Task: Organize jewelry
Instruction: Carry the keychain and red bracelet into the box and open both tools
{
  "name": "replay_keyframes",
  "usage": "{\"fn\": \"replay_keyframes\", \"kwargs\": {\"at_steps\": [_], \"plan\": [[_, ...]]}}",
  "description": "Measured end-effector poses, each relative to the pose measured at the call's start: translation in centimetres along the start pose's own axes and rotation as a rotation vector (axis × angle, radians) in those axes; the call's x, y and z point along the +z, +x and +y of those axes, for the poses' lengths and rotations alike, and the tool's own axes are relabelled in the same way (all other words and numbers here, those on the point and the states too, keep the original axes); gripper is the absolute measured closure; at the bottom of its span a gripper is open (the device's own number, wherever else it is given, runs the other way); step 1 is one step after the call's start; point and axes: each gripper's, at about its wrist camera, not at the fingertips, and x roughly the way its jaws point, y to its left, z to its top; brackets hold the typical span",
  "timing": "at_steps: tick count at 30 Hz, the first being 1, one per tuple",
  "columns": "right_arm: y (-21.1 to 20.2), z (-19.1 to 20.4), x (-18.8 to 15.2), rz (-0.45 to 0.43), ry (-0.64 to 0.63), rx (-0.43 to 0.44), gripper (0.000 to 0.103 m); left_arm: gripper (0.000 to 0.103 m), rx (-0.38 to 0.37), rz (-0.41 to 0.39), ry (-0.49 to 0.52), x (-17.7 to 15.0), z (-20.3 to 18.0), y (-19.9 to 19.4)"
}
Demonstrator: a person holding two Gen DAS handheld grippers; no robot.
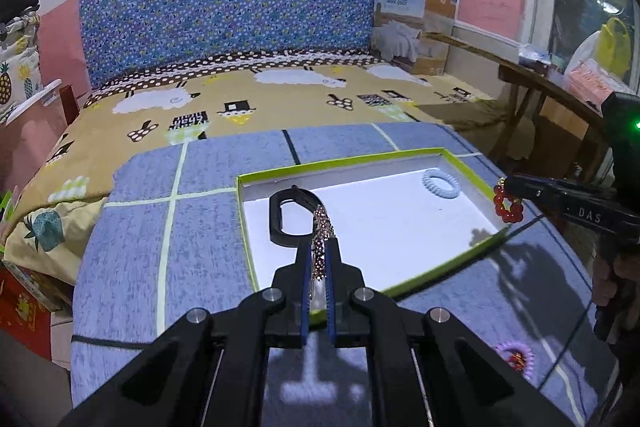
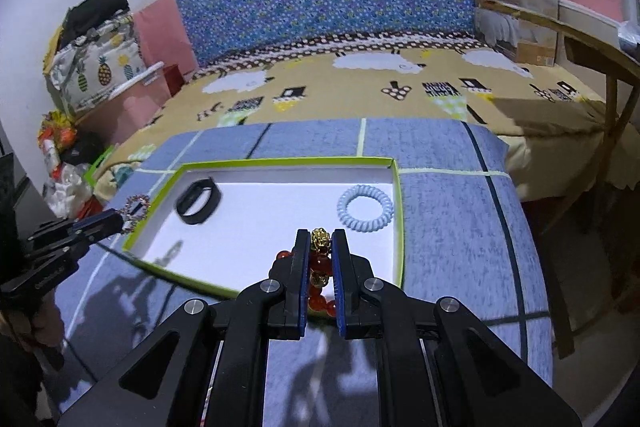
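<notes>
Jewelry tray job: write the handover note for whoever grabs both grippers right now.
Left gripper: shut on the sparkly bracelet, held over the left part of the green-rimmed tray.
Right gripper: shut on the red bead bracelet with its gold charm, at the tray's near edge.
In the tray: black band at the left, pale blue coil hair tie at the right.
Done: those two pieces placed.
Left: set down both held bracelets in the tray, then fetch the purple coil tie lying on the blue cloth outside the tray.
</notes>
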Motion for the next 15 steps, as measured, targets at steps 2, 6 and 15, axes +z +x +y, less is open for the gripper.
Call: {"fn": "replay_keyframes", "kwargs": {"at_steps": [2,6,15], "plan": [[1.0,-0.3,0.1,0.018,-0.005,-0.015,0.093,0.097,0.006,0.011,0.001,0.0,0.2,0.8],[2.8,-1.1,0.1,0.057,-0.002,-0.029,0.093,0.097,0.01,0.037,0.001,-0.1,0.3,2.1],[5.0,-1.8,-0.4,0.108,0.001,-0.037,0.092,0.097,0.011,0.109,0.009,-0.9,0.1,4.4]]}}
